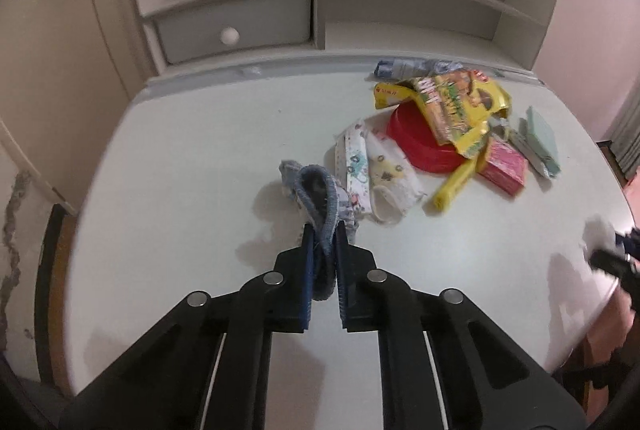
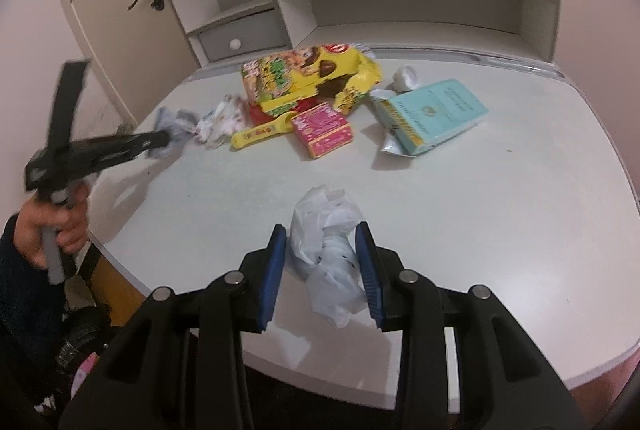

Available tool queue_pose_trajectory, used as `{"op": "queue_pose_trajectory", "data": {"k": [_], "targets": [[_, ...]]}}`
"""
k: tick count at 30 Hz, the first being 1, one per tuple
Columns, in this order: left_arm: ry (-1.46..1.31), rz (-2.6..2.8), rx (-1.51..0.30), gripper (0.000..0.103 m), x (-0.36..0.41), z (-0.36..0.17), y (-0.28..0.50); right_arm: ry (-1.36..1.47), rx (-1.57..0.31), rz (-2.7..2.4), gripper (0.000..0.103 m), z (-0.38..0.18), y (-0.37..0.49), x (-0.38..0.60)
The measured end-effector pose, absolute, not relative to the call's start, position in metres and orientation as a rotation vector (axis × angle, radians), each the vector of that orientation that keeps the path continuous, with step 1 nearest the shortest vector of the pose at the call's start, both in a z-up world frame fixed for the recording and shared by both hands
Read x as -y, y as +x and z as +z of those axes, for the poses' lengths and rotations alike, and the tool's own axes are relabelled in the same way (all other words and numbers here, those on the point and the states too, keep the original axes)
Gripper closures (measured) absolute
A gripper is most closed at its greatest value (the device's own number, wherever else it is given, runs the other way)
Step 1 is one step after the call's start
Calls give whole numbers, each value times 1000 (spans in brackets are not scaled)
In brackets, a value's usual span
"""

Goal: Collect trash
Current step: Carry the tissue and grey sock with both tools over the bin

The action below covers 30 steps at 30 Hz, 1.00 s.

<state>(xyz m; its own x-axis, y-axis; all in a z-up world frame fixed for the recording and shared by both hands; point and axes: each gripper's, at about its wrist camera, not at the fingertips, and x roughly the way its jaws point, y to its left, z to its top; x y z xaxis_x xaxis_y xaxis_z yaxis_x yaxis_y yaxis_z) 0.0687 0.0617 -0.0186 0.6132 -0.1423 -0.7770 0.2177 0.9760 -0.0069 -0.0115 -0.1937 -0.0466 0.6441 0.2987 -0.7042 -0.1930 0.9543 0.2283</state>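
Note:
My left gripper (image 1: 323, 230) is shut on the cuff of a blue-grey sock (image 1: 316, 189), which hangs over the white table (image 1: 180, 169). The right wrist view shows it from the side, the left gripper (image 2: 164, 139) pinching the sock (image 2: 176, 121) at the table's left. My right gripper (image 2: 321, 230) is shut on a crumpled white plastic bag (image 2: 328, 250) near the front edge. A trash pile lies behind: a yellow snack wrapper (image 2: 312, 77), a pink box (image 2: 322, 129), a teal box (image 2: 436, 113) and a yellow stick pack (image 2: 260, 133).
A red bowl (image 1: 424, 145) sits under the wrapper, with patterned white cloths (image 1: 380, 169) beside it. A small white wad (image 2: 406, 77) lies near the back. A shelf unit with a drawer (image 1: 236, 29) rises behind the table. A door (image 2: 120, 9) stands at the left.

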Motion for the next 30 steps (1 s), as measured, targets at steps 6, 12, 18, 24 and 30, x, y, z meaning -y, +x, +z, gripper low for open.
{"op": "queue_pose_trajectory", "data": {"k": [6,12,18,24,30], "targets": [[108,-256,-806,94,-41,17,31,177,-787,200,67,-39,-32,230],[193,-504,-777,94,72,24,3,265,-754,-2,67,-45,-75,312],[310,-794,-748,94,202,11,-44,407,-746,-246,67,-67,-140,409],[371,-1094,-793,94,322,-23,-104,530,-757,-481,67,-102,-224,486],[397,-1281,-907,94,409,-89,-146,657,-840,-667,67,-153,-290,539]]}}
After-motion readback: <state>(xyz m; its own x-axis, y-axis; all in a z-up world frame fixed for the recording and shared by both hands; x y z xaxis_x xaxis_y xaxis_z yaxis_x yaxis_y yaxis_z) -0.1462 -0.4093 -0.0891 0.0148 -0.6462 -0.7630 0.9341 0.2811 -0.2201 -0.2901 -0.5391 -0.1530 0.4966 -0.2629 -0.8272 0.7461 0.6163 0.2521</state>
